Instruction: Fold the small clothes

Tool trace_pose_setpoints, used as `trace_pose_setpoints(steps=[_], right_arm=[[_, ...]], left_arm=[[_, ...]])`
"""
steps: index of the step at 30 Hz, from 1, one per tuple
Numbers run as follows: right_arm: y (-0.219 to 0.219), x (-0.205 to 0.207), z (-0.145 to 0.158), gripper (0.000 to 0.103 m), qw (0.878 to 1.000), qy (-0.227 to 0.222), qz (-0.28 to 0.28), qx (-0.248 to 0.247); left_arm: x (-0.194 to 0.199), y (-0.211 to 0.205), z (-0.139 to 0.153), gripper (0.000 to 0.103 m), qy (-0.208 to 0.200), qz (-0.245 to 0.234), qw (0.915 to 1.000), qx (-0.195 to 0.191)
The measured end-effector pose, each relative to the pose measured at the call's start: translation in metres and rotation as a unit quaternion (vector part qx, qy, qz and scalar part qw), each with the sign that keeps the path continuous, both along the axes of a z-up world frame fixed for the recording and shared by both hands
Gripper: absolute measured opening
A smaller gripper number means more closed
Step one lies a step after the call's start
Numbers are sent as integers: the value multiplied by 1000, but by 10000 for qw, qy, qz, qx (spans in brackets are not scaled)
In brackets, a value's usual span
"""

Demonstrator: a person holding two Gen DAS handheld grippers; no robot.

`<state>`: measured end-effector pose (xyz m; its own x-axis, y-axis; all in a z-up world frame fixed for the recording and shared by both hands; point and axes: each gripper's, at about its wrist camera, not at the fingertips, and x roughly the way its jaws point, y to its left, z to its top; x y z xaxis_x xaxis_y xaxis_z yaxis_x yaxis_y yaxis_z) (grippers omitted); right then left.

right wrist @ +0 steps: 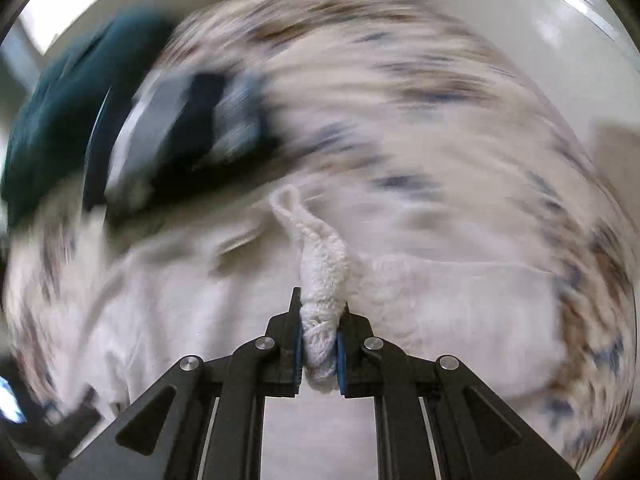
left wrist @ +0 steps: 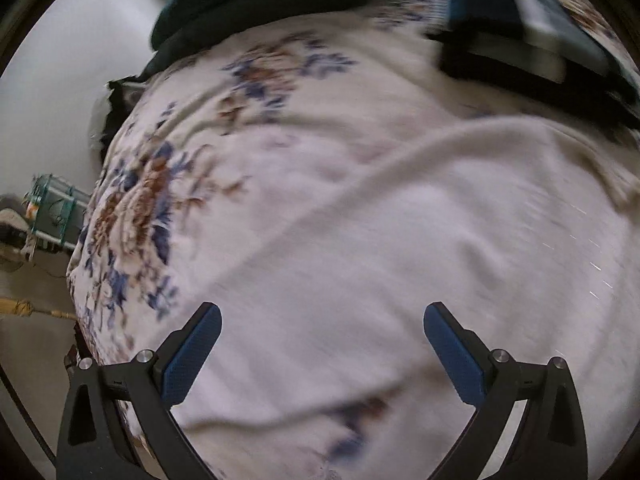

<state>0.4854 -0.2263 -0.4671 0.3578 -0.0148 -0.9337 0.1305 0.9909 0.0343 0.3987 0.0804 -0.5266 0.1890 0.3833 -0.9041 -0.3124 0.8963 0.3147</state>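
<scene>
A white knitted garment [left wrist: 420, 240] lies spread on a floral bedsheet [left wrist: 140, 200]. My left gripper [left wrist: 322, 316] is open and empty, hovering just above the garment. My right gripper [right wrist: 320, 312] is shut on a bunched edge of the white garment [right wrist: 324, 276], which sticks up between the blue pads. The rest of the garment [right wrist: 240, 320] lies flat below it. The right wrist view is blurred by motion.
A dark teal cloth pile [left wrist: 248, 4] lies at the far edge of the bed, also in the right wrist view [right wrist: 52, 112]. Folded dark and grey clothes [left wrist: 532, 48] sit at the far right, blurred in the right wrist view [right wrist: 180, 136]. The bed's left edge drops to the floor [left wrist: 40, 280].
</scene>
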Motion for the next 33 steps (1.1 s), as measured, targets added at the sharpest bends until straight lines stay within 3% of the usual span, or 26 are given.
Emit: trace_pose_setpoints(steps=[3, 6, 12, 14, 16, 18, 20, 23, 25, 28, 30, 33], right_arm=[[111, 19, -54, 12, 9949, 281, 919, -295], [174, 17, -73, 12, 9887, 258, 1412, -439], [239, 3, -84, 13, 9791, 344, 1934, -522], [240, 7, -92, 20, 9772, 608, 1996, -405], [228, 7, -91, 36, 9771, 820, 1965, 28], [198, 6, -82, 66, 9770, 1008, 1725, 739], [158, -5, -64, 70, 9811, 941, 1295, 1086], [105, -25, -45, 76, 9859, 954, 746, 1153], [72, -37, -39, 76, 9872, 1069, 414, 1112], [29, -67, -42, 76, 9869, 1281, -64, 980], [19, -78, -51, 76, 9861, 1386, -230, 890], [11, -92, -70, 76, 9832, 1600, -425, 769]], left_arm=[[2, 34, -5, 103, -26, 201, 9998, -12], [-1, 63, -9, 103, -71, 390, 9992, -84], [-7, 98, -16, 103, -69, 658, 9973, -303], [-9, 106, -15, 103, -69, 729, 9966, -389], [-15, 115, -11, 103, -93, 814, 9952, -530], [-29, 126, -1, 103, -155, 917, 9934, -670], [-52, 144, 13, 103, -181, 1080, 9908, -796], [-99, 177, 29, 103, -117, 1476, 9849, -898], [-135, 200, 32, 103, -38, 1857, 9769, -1052], [-191, 242, 25, 103, -48, 2696, 9497, -1594], [-227, 269, 9, 103, -220, 3313, 9213, -2026], [-248, 289, -23, 101, -432, 3818, 8820, -2730]])
